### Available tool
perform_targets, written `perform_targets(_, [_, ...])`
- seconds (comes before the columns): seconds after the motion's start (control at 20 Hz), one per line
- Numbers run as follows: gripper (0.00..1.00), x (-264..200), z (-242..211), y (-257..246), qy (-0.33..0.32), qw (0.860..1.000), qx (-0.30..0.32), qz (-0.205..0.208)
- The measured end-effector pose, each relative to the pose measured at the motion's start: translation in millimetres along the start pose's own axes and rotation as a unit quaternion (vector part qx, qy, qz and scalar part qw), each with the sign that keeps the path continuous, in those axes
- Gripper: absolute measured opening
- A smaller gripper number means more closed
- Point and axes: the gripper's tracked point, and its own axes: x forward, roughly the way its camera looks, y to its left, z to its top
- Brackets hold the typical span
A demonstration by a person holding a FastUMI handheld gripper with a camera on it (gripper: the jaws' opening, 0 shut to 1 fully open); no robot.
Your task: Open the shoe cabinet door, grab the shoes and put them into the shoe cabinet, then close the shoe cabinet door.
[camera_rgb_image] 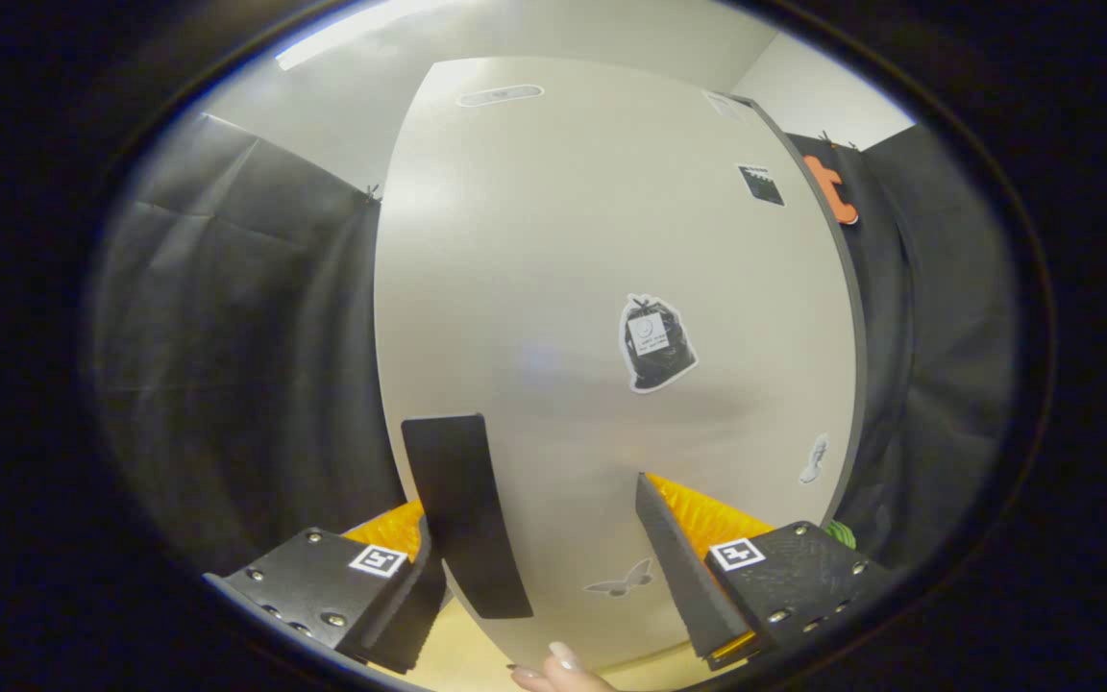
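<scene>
The shoe cabinet door (553,288) is a pale flat panel facing me at close range, with several small stickers on it. Its black strip handle (465,514) stands upright near the door's lower left edge. My gripper (534,505) is open, fingers spread wide in front of the door. The handle lies between the fingers, close beside the left fingertip (419,567), while the right fingertip (674,548) stands well apart from it. Neither finger presses on the handle. Whether the door is fully closed I cannot tell.
Black cloth walls (246,365) hang on both sides of the cabinet. A fingertip of a person's hand (558,668) shows below the door, between my fingers. A strip of light wooden floor (457,654) lies under the door. Something small and green (840,531) sits at the lower right.
</scene>
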Motion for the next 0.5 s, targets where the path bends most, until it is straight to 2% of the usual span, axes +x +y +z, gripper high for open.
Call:
perform_targets(0.35, [0.99, 9.9, 2.3, 4.8, -0.008, 0.999, -0.009, -0.041])
perform_targets(0.5, [1.0, 8.8, 3.1, 7.6, -0.011, 0.999, -0.006, -0.042])
